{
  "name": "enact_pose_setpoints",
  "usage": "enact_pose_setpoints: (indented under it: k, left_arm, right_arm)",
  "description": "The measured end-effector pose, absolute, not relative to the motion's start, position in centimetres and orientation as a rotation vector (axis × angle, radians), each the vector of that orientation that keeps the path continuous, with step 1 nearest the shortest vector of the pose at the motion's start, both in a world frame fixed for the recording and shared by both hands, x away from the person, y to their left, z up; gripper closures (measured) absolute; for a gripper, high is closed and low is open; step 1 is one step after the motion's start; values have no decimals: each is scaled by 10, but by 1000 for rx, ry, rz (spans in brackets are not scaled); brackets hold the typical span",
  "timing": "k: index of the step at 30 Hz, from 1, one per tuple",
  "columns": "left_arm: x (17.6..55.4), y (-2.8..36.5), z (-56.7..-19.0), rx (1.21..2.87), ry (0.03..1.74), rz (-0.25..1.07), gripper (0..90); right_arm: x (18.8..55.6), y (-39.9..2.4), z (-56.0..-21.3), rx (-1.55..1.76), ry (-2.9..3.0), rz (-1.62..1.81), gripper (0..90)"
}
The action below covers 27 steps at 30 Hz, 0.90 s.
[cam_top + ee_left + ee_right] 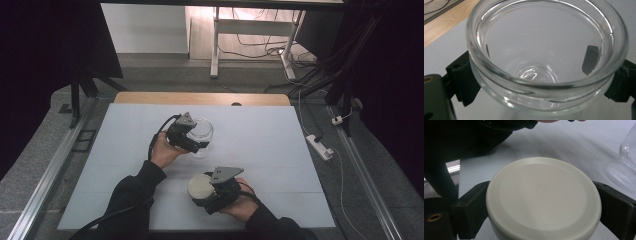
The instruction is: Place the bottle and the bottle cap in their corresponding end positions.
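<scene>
I'm watching the left gripper [196,140] clamping a clear glass jar [201,131] near the middle of the table [280,150] — its jaws are pressing on opposite sides just below the thick rolled rim. In the left gripper view the glass jar [544,50] is looking back at me mouth-first: smooth, round, transparent walls, a heavy lip catching highlights, and a domed base glinting deep inside. One black jaw is showing through the glass on the right.

The right gripper [205,192] is holding a cream lid [200,185] closer to the person's edge of the table, well apart from the jar. In the right gripper view the cream lid [544,195] is sitting squeezed between the two black jaws — a flat round disc, matte and plastic-looking, with a shallow raised ring near its edge and a faint square mark pressed into its centre. The table surface is lying pale and smooth under both, with a wooden strip [200,98] running along its far edge.
</scene>
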<state>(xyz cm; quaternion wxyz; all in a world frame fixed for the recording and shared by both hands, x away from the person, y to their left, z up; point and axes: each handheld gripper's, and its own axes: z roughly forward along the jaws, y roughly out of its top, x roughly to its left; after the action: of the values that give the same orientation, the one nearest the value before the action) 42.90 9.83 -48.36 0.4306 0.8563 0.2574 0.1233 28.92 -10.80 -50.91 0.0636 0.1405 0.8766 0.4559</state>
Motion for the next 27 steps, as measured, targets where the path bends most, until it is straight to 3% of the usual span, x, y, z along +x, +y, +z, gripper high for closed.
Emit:
enact_pose_setpoints:
  k: [27]
  left_arm:
    - [437, 94, -500, 2147, 645, 314, 77]
  right_arm:
    - [303, -100, -534, 415, 2711, 1235, 71]
